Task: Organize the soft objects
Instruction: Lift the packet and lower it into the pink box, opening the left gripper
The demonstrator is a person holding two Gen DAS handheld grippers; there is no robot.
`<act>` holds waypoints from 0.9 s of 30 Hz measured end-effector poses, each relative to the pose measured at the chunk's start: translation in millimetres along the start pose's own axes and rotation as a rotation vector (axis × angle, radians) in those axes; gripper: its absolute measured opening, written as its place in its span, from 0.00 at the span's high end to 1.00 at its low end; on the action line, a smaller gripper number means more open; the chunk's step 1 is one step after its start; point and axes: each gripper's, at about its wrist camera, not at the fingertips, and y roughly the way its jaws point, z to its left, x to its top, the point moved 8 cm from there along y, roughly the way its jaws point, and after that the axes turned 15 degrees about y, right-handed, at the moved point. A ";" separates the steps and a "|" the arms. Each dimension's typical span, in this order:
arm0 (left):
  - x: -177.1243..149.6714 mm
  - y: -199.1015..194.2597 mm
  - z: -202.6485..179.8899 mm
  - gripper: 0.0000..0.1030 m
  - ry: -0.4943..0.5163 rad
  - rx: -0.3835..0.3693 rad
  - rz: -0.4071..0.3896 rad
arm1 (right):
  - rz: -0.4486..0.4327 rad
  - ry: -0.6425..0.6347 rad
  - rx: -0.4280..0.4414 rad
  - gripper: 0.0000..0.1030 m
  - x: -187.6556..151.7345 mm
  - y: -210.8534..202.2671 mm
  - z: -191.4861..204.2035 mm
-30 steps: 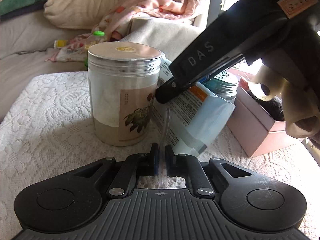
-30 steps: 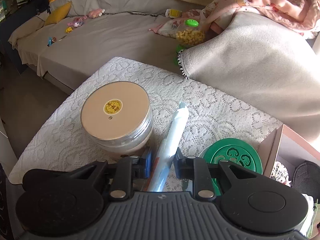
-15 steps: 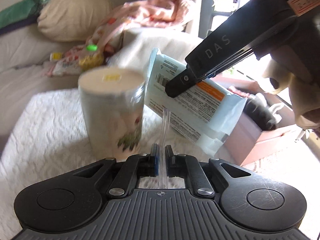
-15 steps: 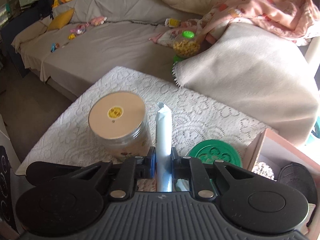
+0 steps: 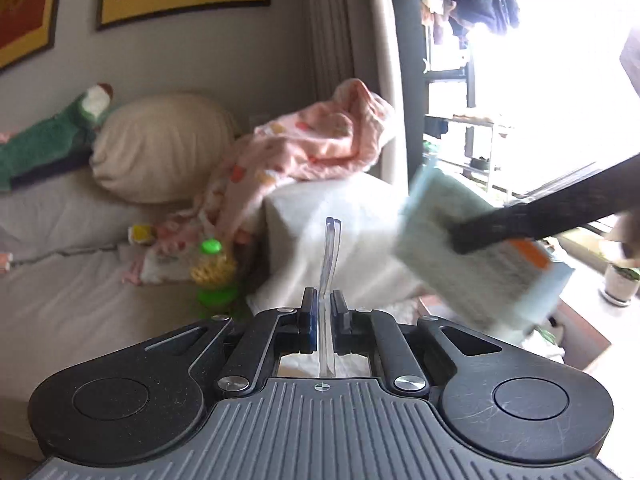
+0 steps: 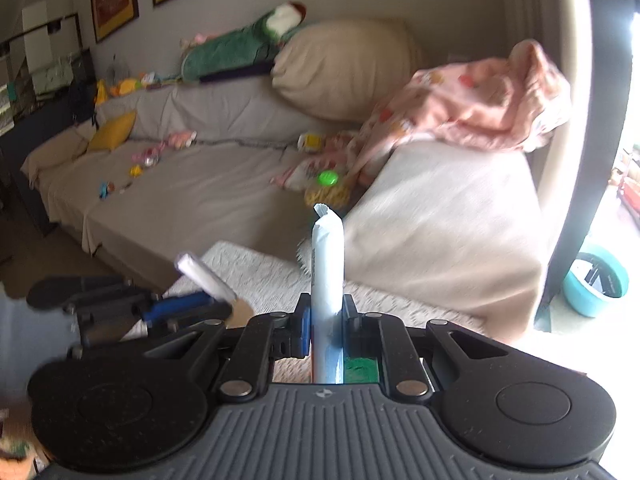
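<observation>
Sofa-side room, both grippers raised with their loads above the lace-covered table.

Behind everything runs the grey sofa [image 6: 192, 184], carrying a beige pillow [image 6: 344, 68] and a pink blanket [image 6: 472, 108] at its window end; the lace-covered table [image 6: 256, 272] shows only as a strip below, its jar now out of both views where it filled them a second ago. The wipes pack [image 5: 480, 256], soft and flat, hangs in mid-air clamped near one edge by the right gripper [image 6: 326, 320], a grip that probably lets the limp pack dangle clear of the table for carrying. Compared with a second ago, its jaws have closed from loose to tight on the pack. The left gripper [image 5: 325, 312] is pinched on a thin clear plastic strip [image 5: 331, 256], upright between the pads, as before.
</observation>
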 end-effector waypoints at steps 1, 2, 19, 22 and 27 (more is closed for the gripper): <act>8.3 3.7 0.4 0.91 0.010 0.005 -0.001 | -0.018 0.006 -0.006 0.87 4.1 -7.5 -6.4; 16.0 7.1 -2.1 0.91 0.024 0.006 -0.004 | -0.037 0.011 -0.014 0.87 7.5 -16.2 -13.7; 52.4 70.6 -174.0 0.91 0.071 -0.394 0.016 | -0.146 0.157 -0.230 0.87 -0.2 -89.8 -165.9; 40.1 96.8 -188.1 0.87 -0.089 -0.530 0.092 | -0.128 0.189 -0.237 0.86 -9.0 -83.1 -182.5; -8.5 141.0 -192.3 0.86 -0.126 -0.512 0.348 | -0.067 0.206 -0.219 0.87 -24.7 -60.2 -189.9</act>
